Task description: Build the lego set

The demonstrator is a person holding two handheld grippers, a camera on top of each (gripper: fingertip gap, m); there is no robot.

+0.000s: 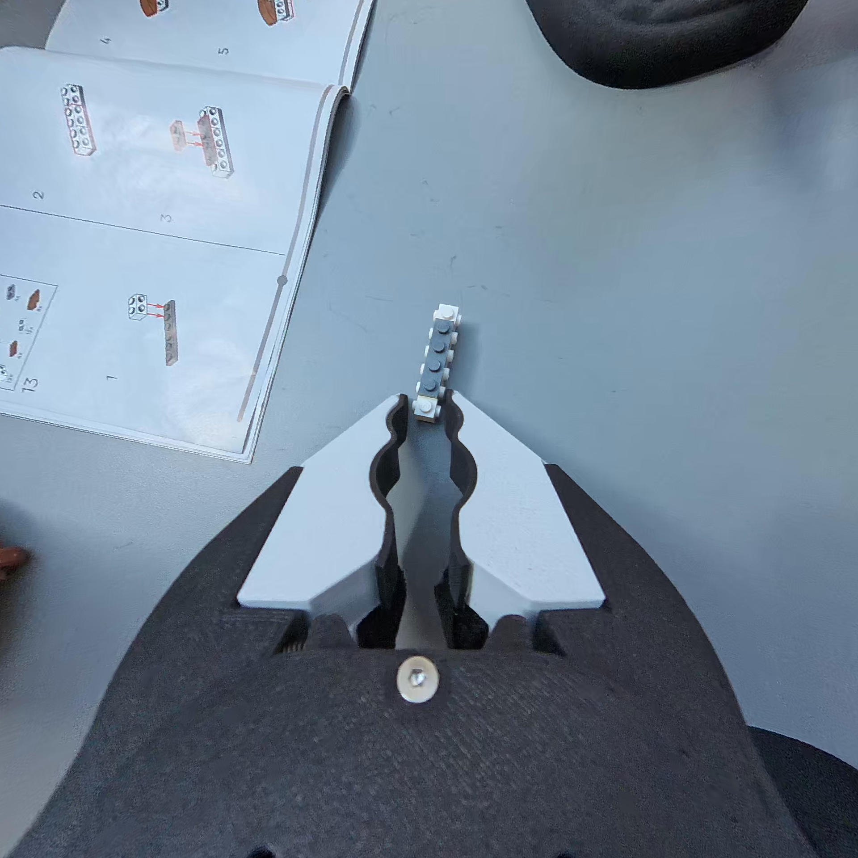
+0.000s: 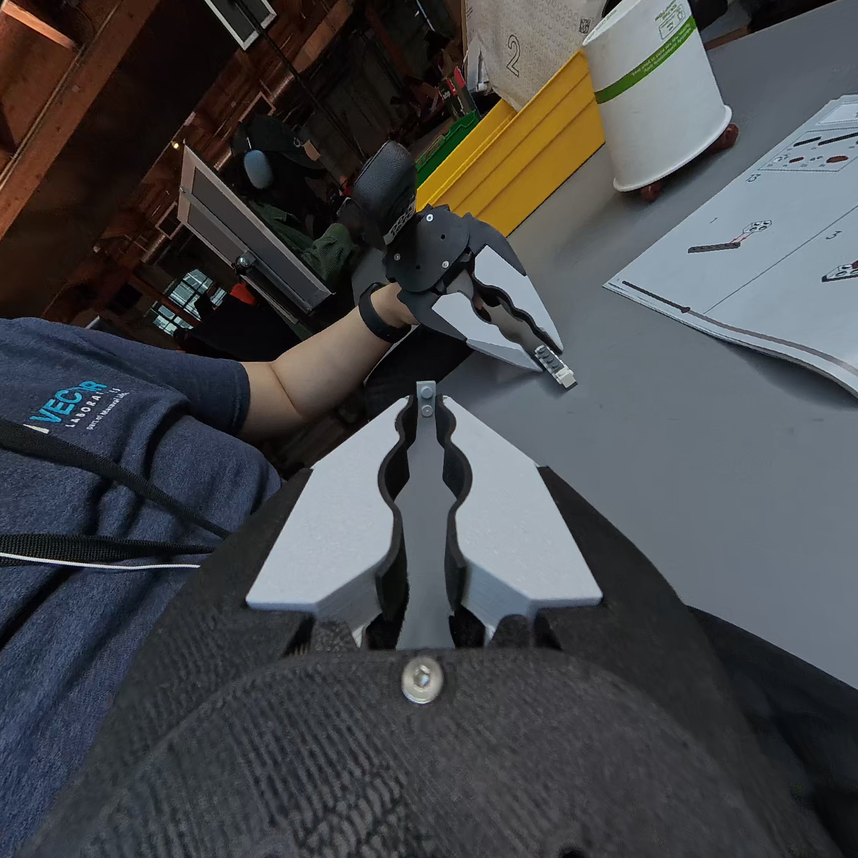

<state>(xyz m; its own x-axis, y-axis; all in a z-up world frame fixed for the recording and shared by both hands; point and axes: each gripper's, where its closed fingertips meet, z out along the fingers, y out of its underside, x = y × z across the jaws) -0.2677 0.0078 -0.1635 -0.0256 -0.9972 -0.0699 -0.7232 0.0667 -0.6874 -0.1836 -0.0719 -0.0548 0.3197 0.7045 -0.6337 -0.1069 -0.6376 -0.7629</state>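
A small Lego assembly (image 1: 436,357), a dark grey studded plate on white bricks, lies on the grey table (image 1: 627,288). My left gripper (image 1: 427,403) is shut on its near white end. The right wrist view shows the same from the side: the left gripper (image 2: 549,356) points down at the table and holds the assembly (image 2: 557,367). My right gripper (image 2: 425,405) is shut on a small light grey plate (image 2: 426,392), which sticks out past the fingertips. It is held in the air near the table's edge, short of the assembly.
An open instruction booklet (image 1: 139,241) lies left of the assembly; it also shows in the right wrist view (image 2: 766,278). A white paper cup (image 2: 659,93) with brown pieces (image 2: 726,137) by its base and a yellow bin (image 2: 520,153) stand behind. A brown piece (image 1: 11,557) lies at the far left. Some 15 centimeters of space lies between my two pairs of fingers. My left gripper is the nearer one to the brown piece (image 1: 11,557): about 15 centimeters, against 30 centimeters. My right wrist view (image 2: 649,194) looks at it from another angle.
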